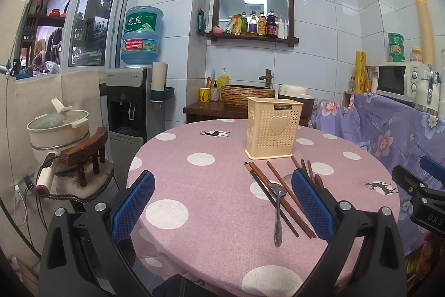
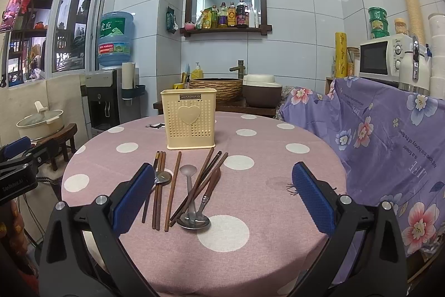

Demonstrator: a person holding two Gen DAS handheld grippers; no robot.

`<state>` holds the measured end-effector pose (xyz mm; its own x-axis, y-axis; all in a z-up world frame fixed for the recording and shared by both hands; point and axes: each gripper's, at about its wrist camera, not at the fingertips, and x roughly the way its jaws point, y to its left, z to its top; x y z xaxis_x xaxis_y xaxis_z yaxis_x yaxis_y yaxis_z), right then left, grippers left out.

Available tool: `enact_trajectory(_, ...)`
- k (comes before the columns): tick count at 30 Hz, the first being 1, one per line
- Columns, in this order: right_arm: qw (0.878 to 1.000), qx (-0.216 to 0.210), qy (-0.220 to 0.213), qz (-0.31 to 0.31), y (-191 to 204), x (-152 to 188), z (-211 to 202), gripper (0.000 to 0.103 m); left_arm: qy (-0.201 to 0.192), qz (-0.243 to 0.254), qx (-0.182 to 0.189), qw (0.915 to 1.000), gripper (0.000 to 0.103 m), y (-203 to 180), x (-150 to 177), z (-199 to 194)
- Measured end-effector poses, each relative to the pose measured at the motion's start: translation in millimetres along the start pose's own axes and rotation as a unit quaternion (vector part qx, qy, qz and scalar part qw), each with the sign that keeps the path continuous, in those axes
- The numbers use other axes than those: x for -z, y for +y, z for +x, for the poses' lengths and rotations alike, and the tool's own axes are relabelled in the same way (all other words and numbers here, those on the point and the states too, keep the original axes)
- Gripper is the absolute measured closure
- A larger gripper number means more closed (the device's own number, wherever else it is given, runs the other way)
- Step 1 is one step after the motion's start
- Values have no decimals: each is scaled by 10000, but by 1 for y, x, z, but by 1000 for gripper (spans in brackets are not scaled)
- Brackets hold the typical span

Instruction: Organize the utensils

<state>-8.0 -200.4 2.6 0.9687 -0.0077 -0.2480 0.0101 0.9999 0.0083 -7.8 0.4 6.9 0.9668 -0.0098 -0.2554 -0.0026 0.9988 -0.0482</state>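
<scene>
Both my grippers hang spread wide and empty above the near edge of the table. Left gripper: between and just ahead of its fingers lie a metal spoon and a few dark wooden chopsticks, more of them hidden behind its right pad. Right gripper: ahead and toward its left finger, the whole scatter lies flat on the pink dotted cloth, with chopsticks, a frosted pale spoon, a steel spoon with its bowl nearest me and a brown-handled utensil crossing the sticks. Beyond them, straight ahead, stands the cream perforated holder, upright, top open, apparently empty. Handling guess: sticks are light, stiff, thin, likely to roll or splay; pinch mid-length, one or a pair. Steel spoon is heavier and slick; grab the handle neck, not the bowl. Holder is light plastic and could tip if bumped.
</scene>
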Motion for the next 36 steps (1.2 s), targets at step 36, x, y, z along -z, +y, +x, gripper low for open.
enact_trajectory(36,10000,-26,78,-10,4,3,2,5,61,26,-11,10000,5,4,3,-1)
